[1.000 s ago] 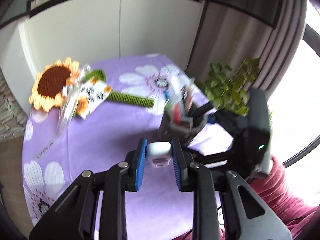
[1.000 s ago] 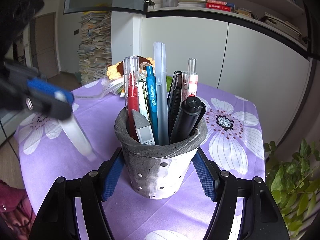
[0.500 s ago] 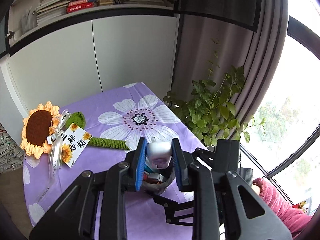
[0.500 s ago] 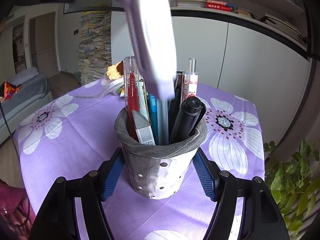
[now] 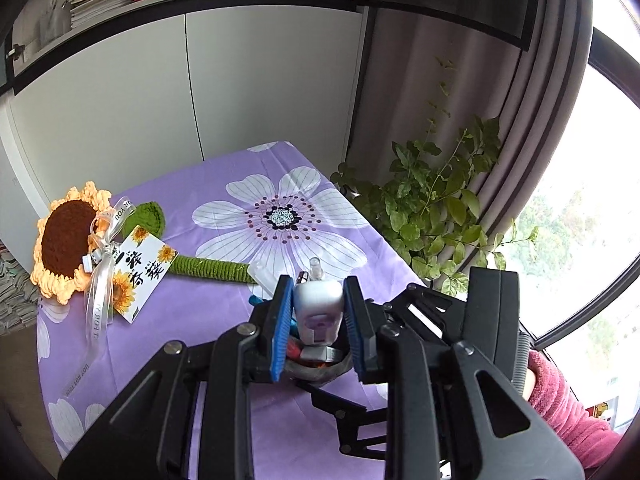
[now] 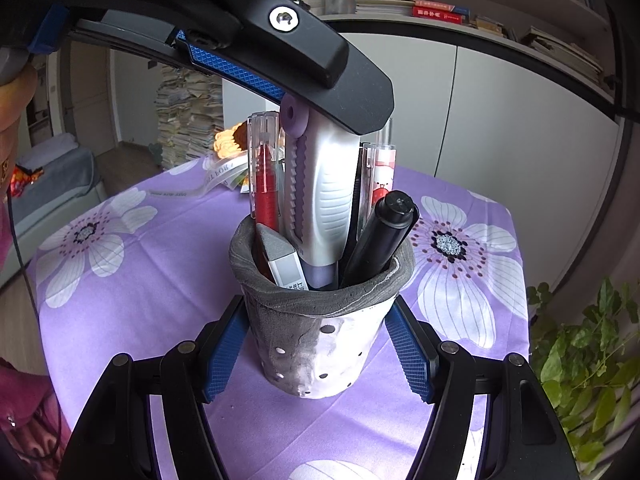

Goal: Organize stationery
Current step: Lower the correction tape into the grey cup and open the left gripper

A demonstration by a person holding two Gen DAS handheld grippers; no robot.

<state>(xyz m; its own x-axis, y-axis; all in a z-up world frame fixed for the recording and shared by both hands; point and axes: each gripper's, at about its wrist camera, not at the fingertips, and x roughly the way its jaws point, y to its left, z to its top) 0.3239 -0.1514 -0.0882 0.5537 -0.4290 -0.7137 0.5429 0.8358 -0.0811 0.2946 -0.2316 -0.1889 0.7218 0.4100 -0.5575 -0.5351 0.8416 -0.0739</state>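
Left hand-held gripper (image 5: 316, 312) clenched on rigid, light utility knife (image 6: 320, 200) by its tail; right hand-held gripper (image 6: 316, 356) clamps stiff pen cup (image 6: 316, 340); plastic likely slippery.

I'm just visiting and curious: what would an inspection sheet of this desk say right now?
Surface: table under a purple flowered cloth.
Job's things: grey pen holder crowded with pens; white and purple utility knife with its lower end inside it.
Clutter: crochet sunflower with ribbon and card.
Grippers: left gripper shut on the utility knife; right gripper clamped around the pen holder.
Cables: thin dark cord at the left edge.
Surroundings: potted plant, white cupboards, bookshelves.
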